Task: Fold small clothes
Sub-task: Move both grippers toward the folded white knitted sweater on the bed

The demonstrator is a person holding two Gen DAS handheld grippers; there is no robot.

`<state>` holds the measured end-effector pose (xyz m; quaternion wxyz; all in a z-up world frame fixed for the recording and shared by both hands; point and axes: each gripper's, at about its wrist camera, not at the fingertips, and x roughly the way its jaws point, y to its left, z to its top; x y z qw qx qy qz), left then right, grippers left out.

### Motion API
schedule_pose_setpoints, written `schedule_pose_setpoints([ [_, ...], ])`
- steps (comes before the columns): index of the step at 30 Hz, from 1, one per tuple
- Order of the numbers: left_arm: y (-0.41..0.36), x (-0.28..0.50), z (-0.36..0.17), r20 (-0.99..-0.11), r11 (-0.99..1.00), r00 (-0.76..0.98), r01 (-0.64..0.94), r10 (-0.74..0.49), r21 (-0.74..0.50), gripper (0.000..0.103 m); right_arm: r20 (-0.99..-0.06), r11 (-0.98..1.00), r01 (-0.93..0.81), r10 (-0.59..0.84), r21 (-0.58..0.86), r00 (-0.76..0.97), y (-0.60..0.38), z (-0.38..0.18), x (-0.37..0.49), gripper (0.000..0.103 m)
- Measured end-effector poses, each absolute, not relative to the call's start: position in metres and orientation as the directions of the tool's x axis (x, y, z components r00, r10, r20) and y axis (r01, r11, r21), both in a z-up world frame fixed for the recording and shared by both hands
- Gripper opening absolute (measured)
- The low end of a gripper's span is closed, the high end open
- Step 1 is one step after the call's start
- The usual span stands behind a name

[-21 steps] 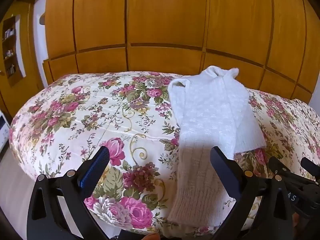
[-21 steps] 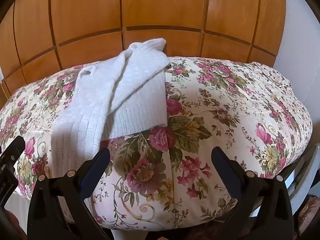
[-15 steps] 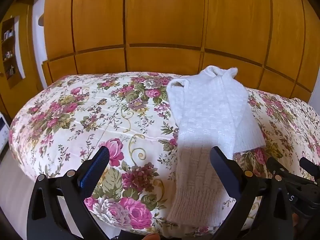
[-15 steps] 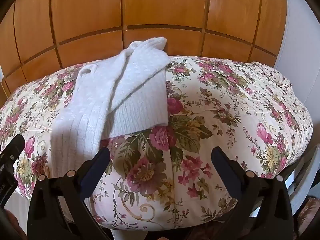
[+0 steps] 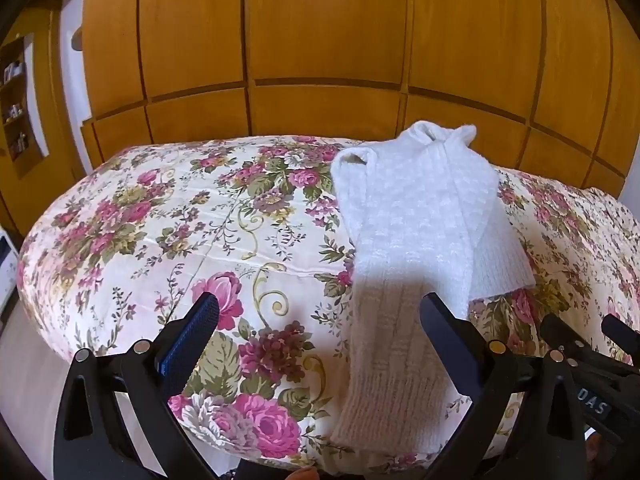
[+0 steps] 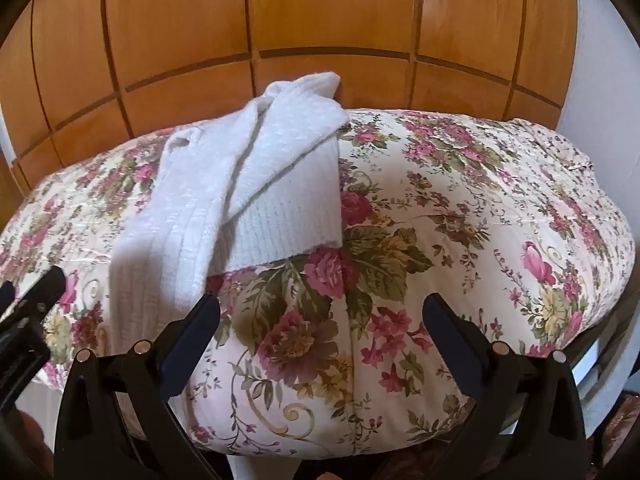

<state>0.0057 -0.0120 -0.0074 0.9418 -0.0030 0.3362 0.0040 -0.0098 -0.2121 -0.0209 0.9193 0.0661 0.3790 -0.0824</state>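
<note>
ahead of left gripper (image 5: 320,320), jaws wide apart, nothing between: white knit garment (image 5: 416,248) on floral bedspread (image 5: 160,232), lower end just beyond right jaw.

ahead of right gripper (image 6: 320,320), jaws spread, empty: garment (image 6: 240,184) beyond left jaw, bedspread (image 6: 460,208) between jaws.

Two wrist fisheye views, each looking forward and downward along its own gripper fingers, close above the near edge of a floral bedspread (image 5: 120,220) and facing wooden wall panels (image 5: 320,32). The left view sits left of the white knitted garment (image 5: 416,216), the right view right of it (image 6: 248,184). Shared: garment, bedspread (image 6: 460,208), panels (image 6: 320,4).
</note>
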Motion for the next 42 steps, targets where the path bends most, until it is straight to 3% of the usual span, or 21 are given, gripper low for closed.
schedule_pose_setpoints([
  [13,-0.017,0.014,-0.012,-0.655,1.0,0.756,0.021,-0.02,-0.006,0.1,-0.726,0.956,0.216,-0.004,0.199,0.687,-0.235,-0.028,-0.02,0.101],
  [42,-0.064,0.036,-0.039,-0.728,0.975,0.677,0.213,-0.107,0.055,0.1,-0.749,0.921,0.316,-0.041,0.229,0.661,-0.268,-0.04,-0.005,0.101],
])
